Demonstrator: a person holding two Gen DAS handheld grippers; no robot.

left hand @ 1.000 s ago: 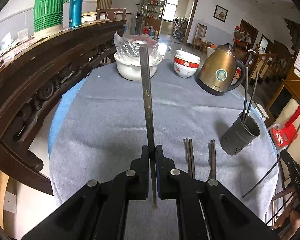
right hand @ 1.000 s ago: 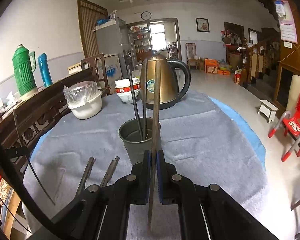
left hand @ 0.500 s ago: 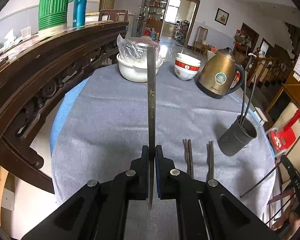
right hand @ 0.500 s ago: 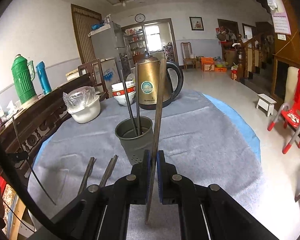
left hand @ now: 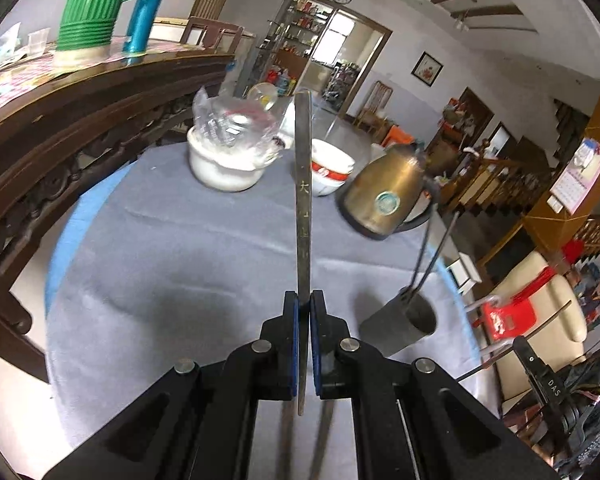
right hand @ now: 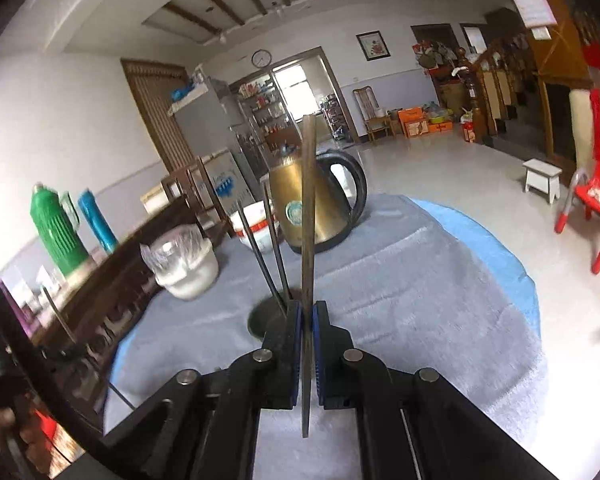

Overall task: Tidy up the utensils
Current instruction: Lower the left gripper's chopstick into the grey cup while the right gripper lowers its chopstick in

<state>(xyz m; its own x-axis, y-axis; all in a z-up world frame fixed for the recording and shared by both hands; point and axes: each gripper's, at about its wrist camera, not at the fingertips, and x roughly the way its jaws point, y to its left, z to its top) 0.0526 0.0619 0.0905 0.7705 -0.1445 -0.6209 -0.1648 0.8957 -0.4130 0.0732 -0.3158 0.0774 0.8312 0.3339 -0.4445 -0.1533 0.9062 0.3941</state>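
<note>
A: Left wrist view: the left tongs (left hand: 303, 320) are clamped on a dark chopstick (left hand: 302, 208) near its lower end; the grey holder (left hand: 400, 326) stands just right of them on the worktop (left hand: 160, 280). Thin, stiff, probably slippery, so a low grip suits it.

B: Right wrist view: the right tongs (right hand: 307, 328) pinch another chopstick (right hand: 308, 216) directly behind the holder (right hand: 266, 320), the brass kettle (right hand: 316, 208) beyond. The towel-like cover looks soft; the room is a cluttered living room.
</note>
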